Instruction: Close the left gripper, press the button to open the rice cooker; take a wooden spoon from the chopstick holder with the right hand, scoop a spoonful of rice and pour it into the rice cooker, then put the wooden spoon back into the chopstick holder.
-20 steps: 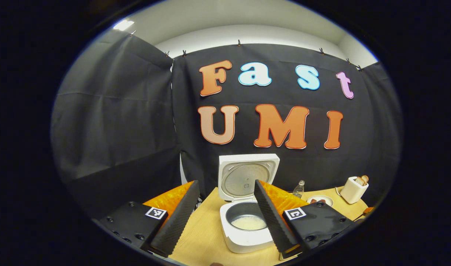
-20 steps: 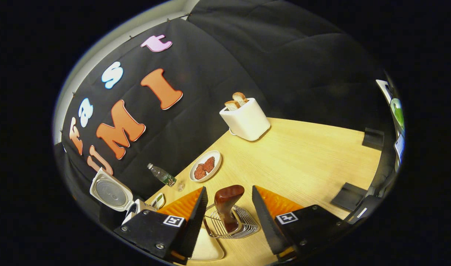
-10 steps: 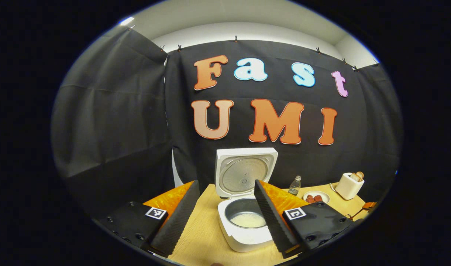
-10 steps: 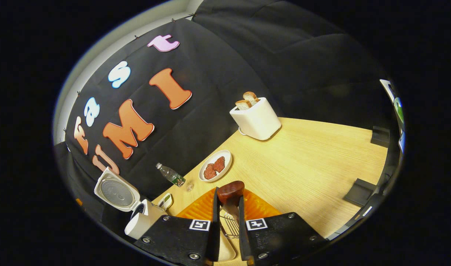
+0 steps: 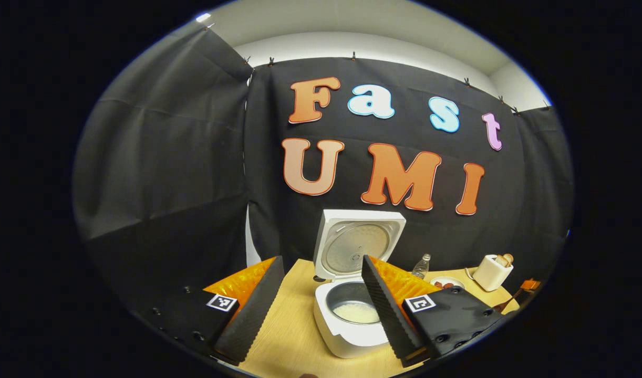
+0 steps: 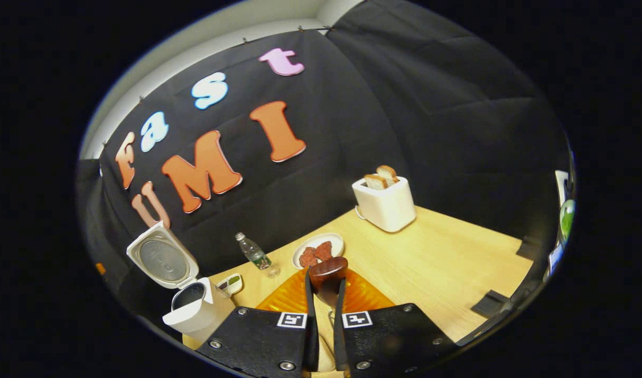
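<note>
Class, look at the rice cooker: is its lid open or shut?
Open. The rice cooker lid stands upright behind the pot, and white rice shows inside.

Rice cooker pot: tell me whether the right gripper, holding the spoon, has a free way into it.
Probably yes. The rice cooker has its lid swung up and back, leaving the pot mouth uncovered. The right gripper is shut on the wooden spoon, and nothing on the table appears to block the path.

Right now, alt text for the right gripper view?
The right gripper has its fingers shut on the handle of a dark wooden spoon, above a light wooden table. Beyond it stand a plate of reddish food, a small bottle, a white toaster with two slices and, at left, the open rice cooker.
</note>
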A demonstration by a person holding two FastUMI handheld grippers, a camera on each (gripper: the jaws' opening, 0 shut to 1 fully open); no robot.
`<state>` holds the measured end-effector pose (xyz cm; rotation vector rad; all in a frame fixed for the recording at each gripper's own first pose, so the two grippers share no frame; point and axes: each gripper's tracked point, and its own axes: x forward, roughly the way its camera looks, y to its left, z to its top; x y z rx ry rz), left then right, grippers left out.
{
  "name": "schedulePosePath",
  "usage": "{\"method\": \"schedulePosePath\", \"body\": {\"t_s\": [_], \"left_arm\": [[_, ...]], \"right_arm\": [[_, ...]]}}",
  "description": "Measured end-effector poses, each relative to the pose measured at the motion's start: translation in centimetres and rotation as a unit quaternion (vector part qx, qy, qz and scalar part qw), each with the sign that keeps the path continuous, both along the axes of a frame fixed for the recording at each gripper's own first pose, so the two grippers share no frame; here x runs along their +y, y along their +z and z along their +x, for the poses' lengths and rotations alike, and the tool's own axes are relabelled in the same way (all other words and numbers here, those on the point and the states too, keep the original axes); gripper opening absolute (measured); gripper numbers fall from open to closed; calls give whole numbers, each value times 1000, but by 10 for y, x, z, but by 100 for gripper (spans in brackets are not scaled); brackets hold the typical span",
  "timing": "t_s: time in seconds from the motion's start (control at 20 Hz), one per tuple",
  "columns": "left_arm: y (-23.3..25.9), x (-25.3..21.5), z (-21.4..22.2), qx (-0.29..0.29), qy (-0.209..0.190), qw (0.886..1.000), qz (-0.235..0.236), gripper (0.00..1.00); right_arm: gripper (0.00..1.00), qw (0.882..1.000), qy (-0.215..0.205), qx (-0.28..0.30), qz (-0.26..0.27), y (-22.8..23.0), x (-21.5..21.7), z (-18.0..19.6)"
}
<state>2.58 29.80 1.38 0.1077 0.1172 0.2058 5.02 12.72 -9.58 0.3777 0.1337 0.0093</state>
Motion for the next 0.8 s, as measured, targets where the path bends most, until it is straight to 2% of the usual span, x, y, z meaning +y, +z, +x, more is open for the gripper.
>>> {"method": "schedulePosePath", "body": {"t_s": [0.2,0.35,0.5,0.8], "left_arm": [[-1,18,-1,1,12,1000,3,100],[2,28,-3,-3,16,1000,0,100],[5,35,-7,-8,21,1000,-1,100],[0,48,-19,4,35,999,11,100]], "right_arm": [[11,995,68,-39,-66,38,53,-18],[10,987,111,-51,-102,42,94,-29],[10,979,147,-30,-136,21,128,-30],[11,974,158,9,-161,-32,146,-22]]}}
